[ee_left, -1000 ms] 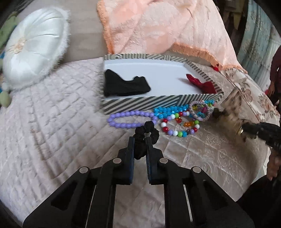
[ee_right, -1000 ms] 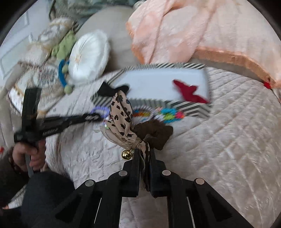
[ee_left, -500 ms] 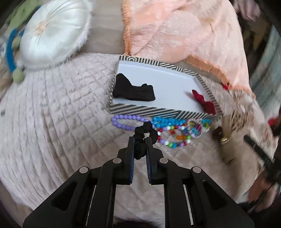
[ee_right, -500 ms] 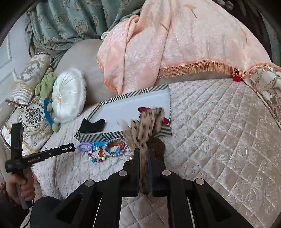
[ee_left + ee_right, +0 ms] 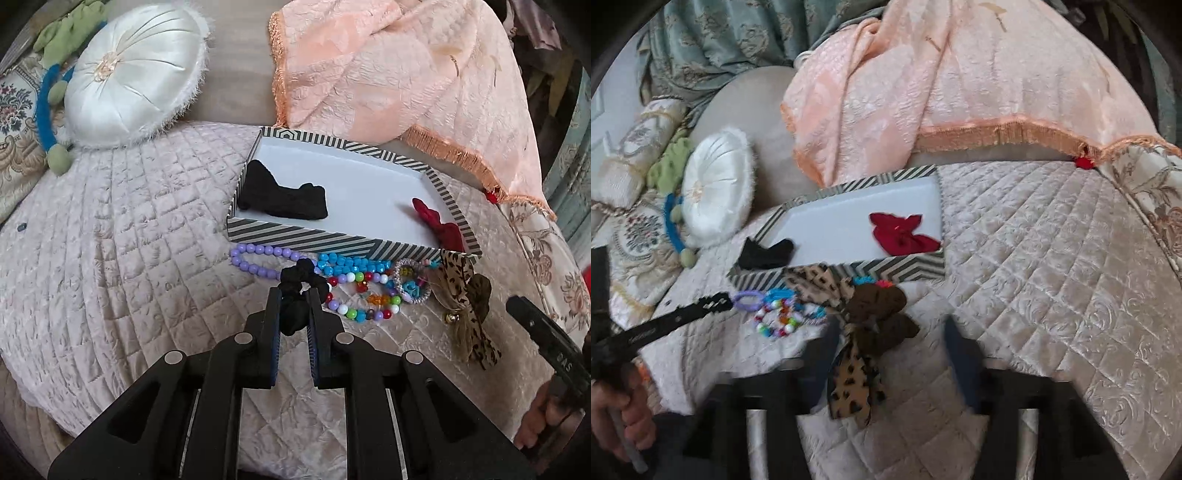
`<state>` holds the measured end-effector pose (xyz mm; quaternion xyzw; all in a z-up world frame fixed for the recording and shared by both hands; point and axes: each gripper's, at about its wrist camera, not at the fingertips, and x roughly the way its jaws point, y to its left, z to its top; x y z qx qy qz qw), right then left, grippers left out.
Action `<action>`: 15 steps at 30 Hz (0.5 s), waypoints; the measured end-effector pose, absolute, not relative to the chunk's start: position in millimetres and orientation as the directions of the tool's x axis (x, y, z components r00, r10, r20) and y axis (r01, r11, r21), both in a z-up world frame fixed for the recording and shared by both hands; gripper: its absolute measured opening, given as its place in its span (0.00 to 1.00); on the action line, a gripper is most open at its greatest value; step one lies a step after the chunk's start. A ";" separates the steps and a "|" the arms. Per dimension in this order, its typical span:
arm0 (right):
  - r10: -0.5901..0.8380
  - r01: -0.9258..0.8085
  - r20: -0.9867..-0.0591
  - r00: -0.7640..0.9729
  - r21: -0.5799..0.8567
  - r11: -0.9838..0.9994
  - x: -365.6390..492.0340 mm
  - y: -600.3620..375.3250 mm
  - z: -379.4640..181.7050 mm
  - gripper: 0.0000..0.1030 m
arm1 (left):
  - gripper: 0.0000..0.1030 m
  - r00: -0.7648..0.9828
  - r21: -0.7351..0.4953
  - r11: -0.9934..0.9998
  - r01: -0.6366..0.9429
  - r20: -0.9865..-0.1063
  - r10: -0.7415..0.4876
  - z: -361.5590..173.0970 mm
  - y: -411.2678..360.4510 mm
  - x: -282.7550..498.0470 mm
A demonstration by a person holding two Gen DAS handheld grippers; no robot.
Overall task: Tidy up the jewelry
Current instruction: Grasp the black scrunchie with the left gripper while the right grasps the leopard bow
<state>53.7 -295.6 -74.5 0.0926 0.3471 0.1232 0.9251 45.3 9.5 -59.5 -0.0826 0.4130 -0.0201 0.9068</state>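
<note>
The left gripper [image 5: 293,310] had its fingers clamped on a black scrunchie [image 5: 300,295], with the striped box [image 5: 314,236] just beyond the tips. The right gripper [image 5: 888,354] was opening, the leopard bow [image 5: 855,373] lying loose between its fingers. I'd carry the scrunchie past the beads [image 5: 354,291] before letting go. No readable labels anywhere.

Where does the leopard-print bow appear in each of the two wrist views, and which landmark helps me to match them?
Left wrist view: the leopard-print bow lies at the right, on the quilt just past the near right corner of the striped box, right of the beads.
Right wrist view: the bow is at the lower centre, between the opening fingers of the right claw.
Shared landmark: the striped box.
</note>
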 end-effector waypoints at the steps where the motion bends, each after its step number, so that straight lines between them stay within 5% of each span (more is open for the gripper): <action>1: 0.294 -0.161 -0.615 0.731 0.263 0.951 55.8 -295.0 -74.7 0.60 | 0.10 0.655 -0.168 0.985 -0.033 -0.748 -0.106 -60.3 9.9 45.8; 12: 0.337 -0.238 -0.732 0.592 0.241 0.941 98.3 -255.8 -108.0 0.60 | 0.10 0.642 -0.180 0.983 -0.044 -0.759 -0.110 -63.9 14.8 47.4; 15: 0.327 -0.246 -0.738 0.590 0.222 0.944 97.9 -253.4 -110.4 0.35 | 0.10 0.643 -0.178 0.983 -0.043 -0.758 -0.109 -63.6 14.8 47.2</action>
